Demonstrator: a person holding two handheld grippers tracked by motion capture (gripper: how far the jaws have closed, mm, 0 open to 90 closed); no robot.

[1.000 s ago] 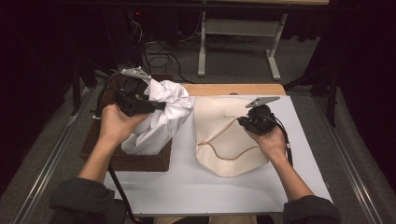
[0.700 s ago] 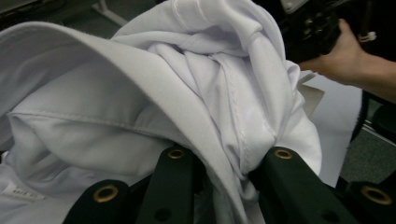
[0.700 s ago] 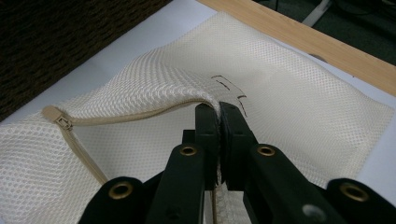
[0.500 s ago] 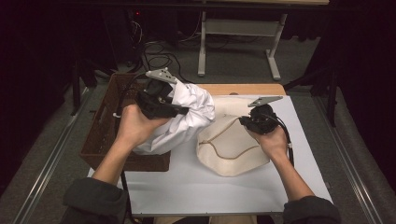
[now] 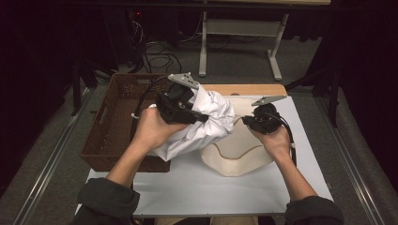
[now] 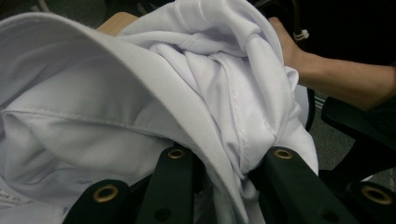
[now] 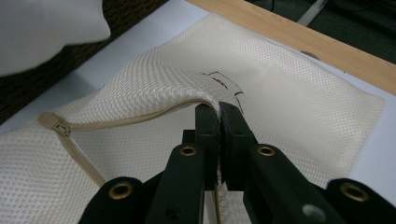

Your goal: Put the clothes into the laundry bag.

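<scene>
Two hand-held grippers are at work, and the move ahead turns on how the white garment (image 5: 206, 123) lies against the mouth of the mesh laundry bag (image 5: 237, 152). Your left hand-held gripper (image 5: 184, 108) has its jaws clamped on a bunched fold of that garment and holds it up off the table (image 5: 187, 187), above and just left of the bag, with the loose end hanging down toward the brown basket (image 5: 110, 129). Your right hand-held gripper (image 7: 218, 116) has its jaws pinched tight on the bag's upper lip beside the zipper (image 7: 70, 130) and lifts that edge, so the mouth gapes toward the garment. The opening runs across the table along the zipper line, so the garment has to travel to the right and down to go in. Your left hand is the one nearer the garment; your right is on the bag's far corner.

The garment is smooth white cloth, crumpled, with stitched seams showing in the left gripper view (image 6: 196, 84). The bag is cream mesh, lying mostly flat on the table.
</scene>
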